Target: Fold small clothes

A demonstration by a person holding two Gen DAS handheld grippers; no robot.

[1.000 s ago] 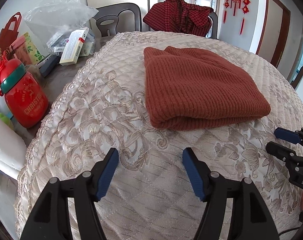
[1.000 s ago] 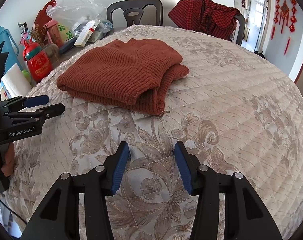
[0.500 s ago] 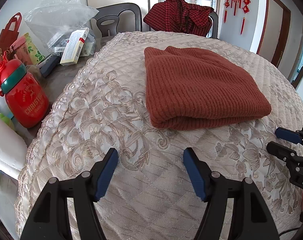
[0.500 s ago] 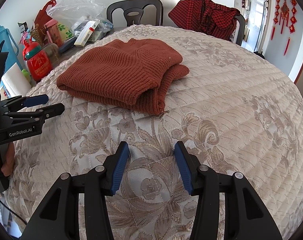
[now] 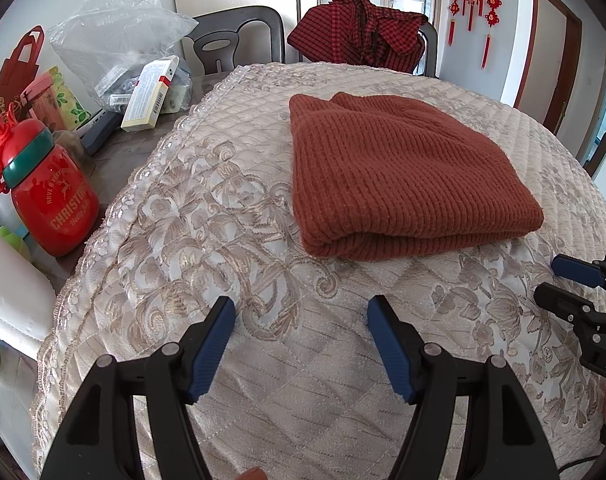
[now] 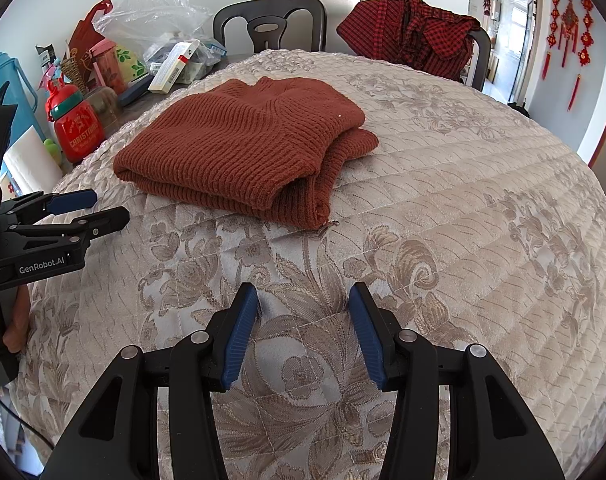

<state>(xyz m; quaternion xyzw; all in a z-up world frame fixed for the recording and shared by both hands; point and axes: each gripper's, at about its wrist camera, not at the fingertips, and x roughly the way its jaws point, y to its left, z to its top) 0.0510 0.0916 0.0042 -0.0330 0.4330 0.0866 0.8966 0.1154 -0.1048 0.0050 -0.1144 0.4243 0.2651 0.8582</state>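
The rust sweater (image 5: pixel 403 176) sits folded on the quilted cloth (image 5: pixel 223 240) — far side. Left gripper (image 5: pixel 299 312) and right gripper (image 6: pixel 303 300) hover near it, both released — nothing between them.

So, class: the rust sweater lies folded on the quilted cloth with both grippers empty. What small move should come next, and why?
Probably nothing more than lifting both away: the sweater already lies folded, and the left gripper and right gripper are open short of it, holding nothing.
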